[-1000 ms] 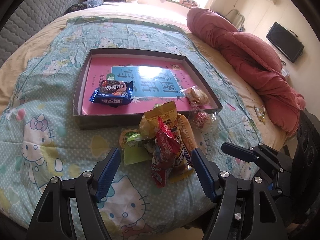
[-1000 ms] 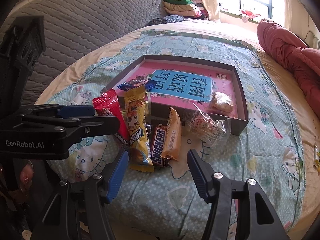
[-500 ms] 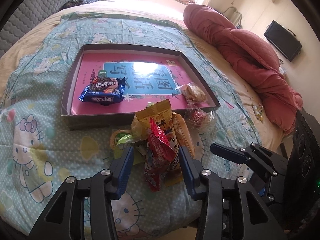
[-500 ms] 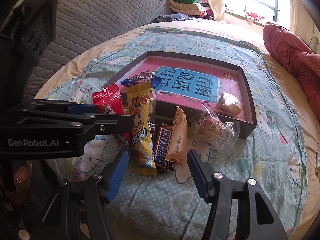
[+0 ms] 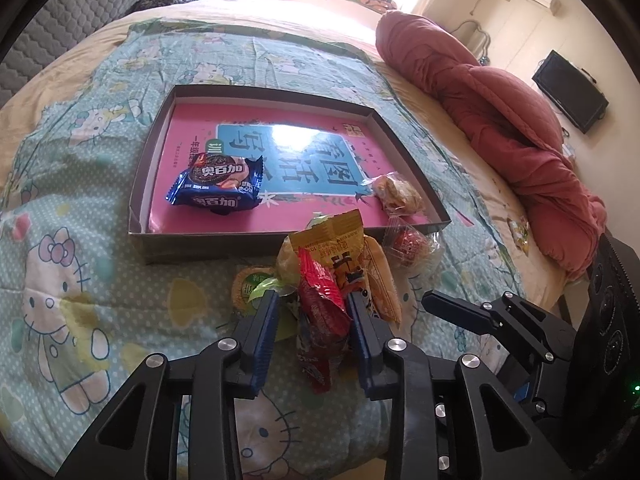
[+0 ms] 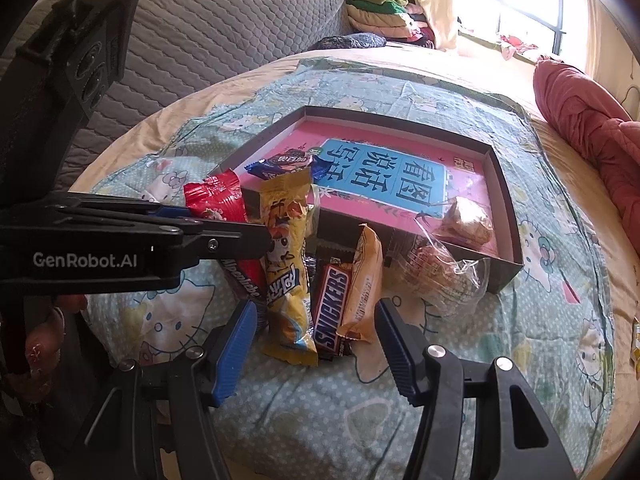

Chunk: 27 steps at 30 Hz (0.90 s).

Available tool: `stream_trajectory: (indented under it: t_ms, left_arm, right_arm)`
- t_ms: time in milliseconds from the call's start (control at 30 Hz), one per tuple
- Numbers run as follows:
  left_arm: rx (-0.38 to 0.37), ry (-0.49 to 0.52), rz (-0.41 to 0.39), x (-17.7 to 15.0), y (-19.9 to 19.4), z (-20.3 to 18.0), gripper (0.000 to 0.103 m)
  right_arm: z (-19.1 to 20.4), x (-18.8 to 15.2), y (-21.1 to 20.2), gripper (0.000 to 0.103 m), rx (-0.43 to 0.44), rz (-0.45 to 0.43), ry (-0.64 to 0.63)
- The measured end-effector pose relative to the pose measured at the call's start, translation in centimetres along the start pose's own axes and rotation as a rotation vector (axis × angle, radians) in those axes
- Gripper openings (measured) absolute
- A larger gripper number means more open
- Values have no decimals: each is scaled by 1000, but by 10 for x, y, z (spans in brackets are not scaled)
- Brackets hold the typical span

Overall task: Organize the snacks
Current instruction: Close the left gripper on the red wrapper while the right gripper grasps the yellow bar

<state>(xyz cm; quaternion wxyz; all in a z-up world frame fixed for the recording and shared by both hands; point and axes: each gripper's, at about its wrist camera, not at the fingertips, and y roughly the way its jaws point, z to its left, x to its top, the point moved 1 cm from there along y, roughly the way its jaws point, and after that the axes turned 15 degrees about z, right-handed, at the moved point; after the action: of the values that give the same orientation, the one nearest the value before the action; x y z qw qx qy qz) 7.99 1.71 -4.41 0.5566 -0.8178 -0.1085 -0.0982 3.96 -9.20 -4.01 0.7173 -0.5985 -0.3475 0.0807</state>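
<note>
A heap of snacks lies on the bedspread in front of a shallow dark box (image 5: 140, 216). My left gripper (image 5: 312, 316) is closing with a red packet (image 5: 320, 308) between its jaws. The right pad meets the packet and a gap shows at the left pad. A yellow packet (image 5: 332, 236) and an orange-wrapped bar (image 5: 382, 280) lean just behind it. My right gripper (image 6: 316, 312) stands open and holds nothing, its tips at the near ends of the yellow packet (image 6: 286, 280) and a Snickers bar (image 6: 332, 308). In the box lie a blue cookie packet (image 5: 218, 186) and a wrapped pastry (image 5: 398, 194).
A green jelly cup (image 5: 248, 286) sits left of the heap and a clear-wrapped red sweet (image 5: 408, 242) right of it. A pink book (image 5: 320, 160) lines the box. A red quilt (image 5: 500, 120) lies along the right of the bed and a grey padded headboard (image 6: 220, 40) at the left.
My left gripper's jaws have narrowed from wide apart to close around the red packet. The right gripper stays at the same width.
</note>
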Motion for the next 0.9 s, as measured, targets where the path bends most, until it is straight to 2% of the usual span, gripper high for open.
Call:
stream_trajectory:
  t_ms: [233,433,600,900]
  left_arm:
    - [-39,25,11,1,4,-4,21]
    - [-63,31,15,4,5,-1,17]
    - [-67,17,2,3,1,8,17]
    - [-47,0,-1,1,-1,21,17]
  right_arm:
    - [7,3,3,60,-9,-9,-41]
    - [11,9,10,50,-6,-3,-62]
    - [15,13,16,41,16,3,-85]
    - [23,22,29,39,35,13,-115]
